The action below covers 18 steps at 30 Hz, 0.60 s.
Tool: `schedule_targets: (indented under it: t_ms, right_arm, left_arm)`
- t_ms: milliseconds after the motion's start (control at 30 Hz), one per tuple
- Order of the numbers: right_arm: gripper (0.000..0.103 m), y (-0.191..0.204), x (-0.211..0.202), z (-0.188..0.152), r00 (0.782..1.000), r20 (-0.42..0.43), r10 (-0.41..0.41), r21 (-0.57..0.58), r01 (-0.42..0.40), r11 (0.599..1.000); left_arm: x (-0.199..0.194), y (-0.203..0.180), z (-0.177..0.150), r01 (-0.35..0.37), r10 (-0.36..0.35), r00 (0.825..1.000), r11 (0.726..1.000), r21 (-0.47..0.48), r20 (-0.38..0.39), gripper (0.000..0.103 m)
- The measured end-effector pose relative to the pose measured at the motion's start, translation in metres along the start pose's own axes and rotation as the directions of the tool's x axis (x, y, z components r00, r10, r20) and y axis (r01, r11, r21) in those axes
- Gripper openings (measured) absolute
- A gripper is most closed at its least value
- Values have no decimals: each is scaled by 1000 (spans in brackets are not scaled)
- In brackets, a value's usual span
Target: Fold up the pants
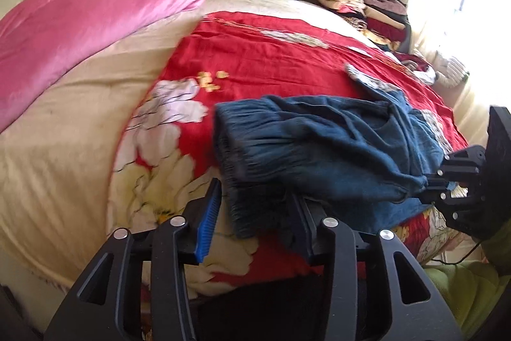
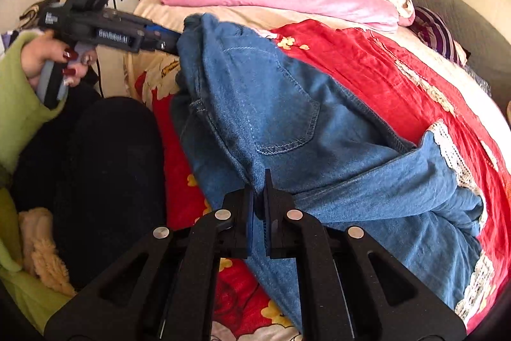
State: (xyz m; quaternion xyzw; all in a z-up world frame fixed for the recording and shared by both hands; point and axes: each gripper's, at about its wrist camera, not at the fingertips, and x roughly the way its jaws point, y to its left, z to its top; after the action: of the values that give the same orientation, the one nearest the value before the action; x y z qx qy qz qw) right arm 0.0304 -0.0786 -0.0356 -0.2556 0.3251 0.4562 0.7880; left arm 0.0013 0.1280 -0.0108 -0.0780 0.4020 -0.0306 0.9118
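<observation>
On the bed [image 1: 255, 59] with its red floral cover, my right claw [image 2: 259, 181] pinches the blue pants [image 2: 287, 117] while my left claw [image 1: 255, 206] gapes wide at their waistband.

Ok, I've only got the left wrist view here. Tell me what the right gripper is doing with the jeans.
Observer: The right gripper is shut on a fold of the jeans, pinching the denim between its fingers.
Operator: Now give me which side of them faces that camera.
Observer: The back. A stitched back pocket shows just above the pinch.
</observation>
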Motion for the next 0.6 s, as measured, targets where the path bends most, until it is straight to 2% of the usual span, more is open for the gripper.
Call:
schedule_targets:
  t_ms: [200, 300, 367, 467, 600]
  right_arm:
    - [1, 0, 2, -3, 1000, -4, -4, -16, 4, 1000]
    - [1, 3, 2, -5, 1000, -4, 1, -22, -1, 1000]
    - [1, 5, 5, -6, 1000, -7, 6, -17, -6, 1000]
    - [2, 9, 9, -8, 1000, -16, 10, -22, -10, 1000]
    - [4, 13, 7, -10, 1000, -16, 16, -36, -16, 999]
  left_arm:
    - [-27, 17, -1, -22, 26, 998, 997, -71, 53, 44]
    - [-40, 2, 7, -19, 23, 995, 999, -40, 93, 42]
    - [-39, -15, 13, 8, -8, 995, 1000, 2, 101, 42]
    - [-20, -44, 20, 30, -35, 998, 996, 80, 61, 42]
    - [20, -55, 15, 25, -22, 999, 995, 94, -41, 42]
